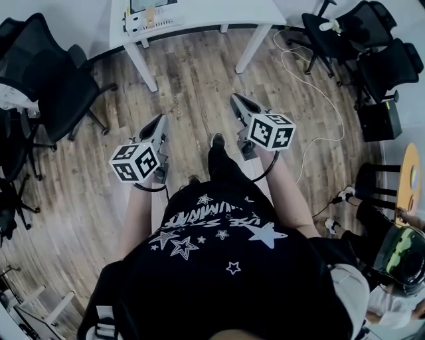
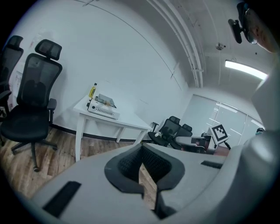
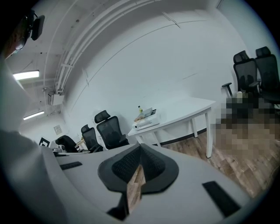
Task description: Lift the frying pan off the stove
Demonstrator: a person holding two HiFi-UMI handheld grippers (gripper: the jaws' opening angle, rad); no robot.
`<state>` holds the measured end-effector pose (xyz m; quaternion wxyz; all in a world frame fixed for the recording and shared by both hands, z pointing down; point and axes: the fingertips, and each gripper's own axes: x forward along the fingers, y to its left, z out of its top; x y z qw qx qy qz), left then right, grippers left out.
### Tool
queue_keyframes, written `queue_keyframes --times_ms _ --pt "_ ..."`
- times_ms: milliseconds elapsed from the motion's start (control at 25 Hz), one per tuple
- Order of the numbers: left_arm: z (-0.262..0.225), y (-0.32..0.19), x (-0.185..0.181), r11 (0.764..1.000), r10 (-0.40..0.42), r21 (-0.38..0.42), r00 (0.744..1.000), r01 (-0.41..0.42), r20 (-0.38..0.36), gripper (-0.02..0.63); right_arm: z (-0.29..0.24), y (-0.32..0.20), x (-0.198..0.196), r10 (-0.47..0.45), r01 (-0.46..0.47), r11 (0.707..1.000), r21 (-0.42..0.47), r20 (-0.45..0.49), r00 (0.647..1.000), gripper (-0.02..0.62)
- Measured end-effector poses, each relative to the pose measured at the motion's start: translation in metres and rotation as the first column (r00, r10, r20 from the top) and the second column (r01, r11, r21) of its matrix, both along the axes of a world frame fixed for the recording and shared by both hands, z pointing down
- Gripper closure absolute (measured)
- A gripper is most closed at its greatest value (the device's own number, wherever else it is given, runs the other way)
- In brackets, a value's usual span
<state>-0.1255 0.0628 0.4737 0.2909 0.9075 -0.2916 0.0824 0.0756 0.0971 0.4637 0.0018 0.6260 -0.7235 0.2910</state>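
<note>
Left tool (image 2: 141, 151) and right tool (image 3: 139, 148) are both pinched shut on nothing, above bare wooden floor (image 1: 192, 73). Well ahead of them stands the desk (image 1: 212, 13) carrying a white stove (image 2: 103, 110). The frying pan is too small to pick out. Best to step closer, then open one tool before reaching for the handle.

Shirt (image 1: 219, 255) lettering — seemingly illegible.
</note>
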Motion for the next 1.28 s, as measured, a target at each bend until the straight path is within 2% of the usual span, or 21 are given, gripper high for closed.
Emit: queue_keyframes --times_ms 240,440,920,1280 --pt "-0.001 -0.021 0.006 1.0 -0.025 0.005 1.0 0.025 0.01 0.598 0.002 -0.039 0.002 -0.041 0.04 0.999 0.025 0.023 0.999 0.586" --pt "0.006 -0.056 0.015 0.999 -0.05 -0.009 0.999 0.05 0.019 0.598 0.017 -0.083 0.009 -0.086 0.086 0.996 0.01 0.042 0.995 0.586" --pt "-0.005 -0.163 0.083 0.994 -0.112 -0.008 0.994 0.112 0.007 0.598 0.016 -0.205 0.087 -0.129 0.129 0.992 0.011 0.079 0.988 0.586" --pt "-0.006 -0.205 0.107 0.984 -0.181 -0.005 0.983 0.181 0.021 0.598 0.019 -0.263 0.11 -0.202 0.201 0.979 0.016 0.107 0.974 0.586"
